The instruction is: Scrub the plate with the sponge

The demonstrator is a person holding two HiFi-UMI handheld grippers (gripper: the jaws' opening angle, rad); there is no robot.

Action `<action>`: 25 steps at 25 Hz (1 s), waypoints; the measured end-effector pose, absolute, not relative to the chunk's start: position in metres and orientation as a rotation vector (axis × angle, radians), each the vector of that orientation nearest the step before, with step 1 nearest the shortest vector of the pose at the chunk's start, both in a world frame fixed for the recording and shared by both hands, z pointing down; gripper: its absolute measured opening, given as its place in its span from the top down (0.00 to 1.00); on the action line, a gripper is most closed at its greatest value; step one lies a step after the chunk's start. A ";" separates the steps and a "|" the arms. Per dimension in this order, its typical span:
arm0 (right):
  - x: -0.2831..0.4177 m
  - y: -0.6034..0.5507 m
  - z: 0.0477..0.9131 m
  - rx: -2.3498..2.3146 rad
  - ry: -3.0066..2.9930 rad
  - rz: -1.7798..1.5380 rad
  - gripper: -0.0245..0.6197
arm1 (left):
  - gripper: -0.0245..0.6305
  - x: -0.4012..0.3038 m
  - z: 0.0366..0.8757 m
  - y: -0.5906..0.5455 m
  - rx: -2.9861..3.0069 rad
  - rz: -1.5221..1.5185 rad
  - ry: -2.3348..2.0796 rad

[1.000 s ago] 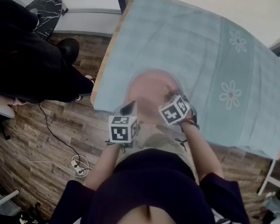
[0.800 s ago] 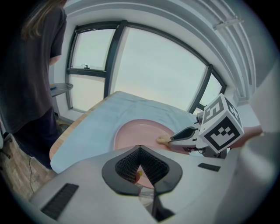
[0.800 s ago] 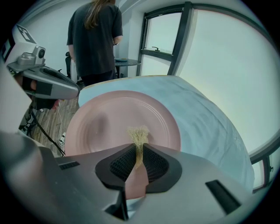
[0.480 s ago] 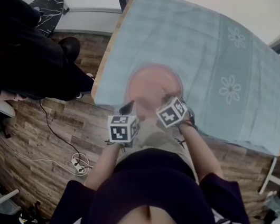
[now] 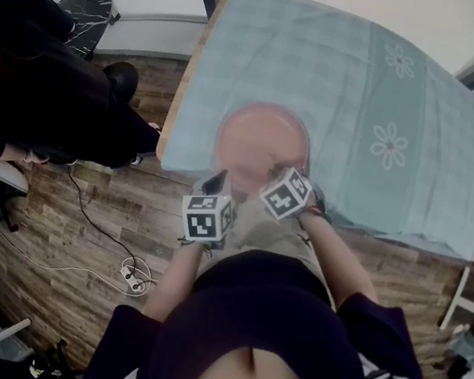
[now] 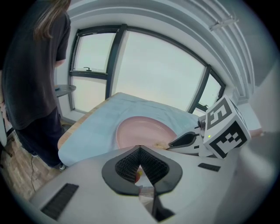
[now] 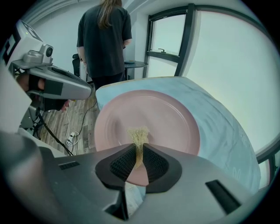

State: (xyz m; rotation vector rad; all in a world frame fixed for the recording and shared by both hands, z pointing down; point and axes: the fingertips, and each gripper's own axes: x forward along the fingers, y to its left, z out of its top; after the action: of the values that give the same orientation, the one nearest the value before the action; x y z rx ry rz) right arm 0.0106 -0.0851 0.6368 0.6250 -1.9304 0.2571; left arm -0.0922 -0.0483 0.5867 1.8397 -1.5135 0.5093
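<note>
A pale blue checked tablecloth (image 5: 330,73) with two stitched flower motifs (image 5: 388,145) on its right side covers a light wooden table (image 5: 186,84). Left of the table, a person in dark clothes (image 5: 36,94) stands on the brown wood-plank floor (image 5: 77,219), near a small round dark tabletop (image 5: 89,8). A white power strip (image 5: 132,278) with thin cables lies on the near floor. Dark-framed windows (image 6: 118,65) run along the far side.

Pink plate (image 5: 260,138) on the blue-clothed table (image 5: 346,85), near its front edge. Right gripper (image 5: 285,184) over the plate's near rim, left gripper (image 5: 213,191) just beside. At left, a dark-clothed person (image 5: 37,90) on wooden floor (image 5: 83,239).
</note>
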 end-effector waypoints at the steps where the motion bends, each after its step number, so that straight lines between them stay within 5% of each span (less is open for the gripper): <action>1: 0.010 -0.083 0.637 0.622 -1.934 0.260 0.88 | 0.96 -0.092 0.586 -0.047 1.840 0.509 -1.516; 25: 0.018 -0.017 0.571 0.829 -2.249 0.444 0.88 | 0.96 -0.069 0.563 0.010 1.882 0.444 -1.564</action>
State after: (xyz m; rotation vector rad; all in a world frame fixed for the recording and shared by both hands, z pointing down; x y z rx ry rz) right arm 0.0182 -0.0170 0.5711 0.8294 -2.2494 0.4444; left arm -0.0694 0.0099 0.5626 1.8819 -1.5636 0.4439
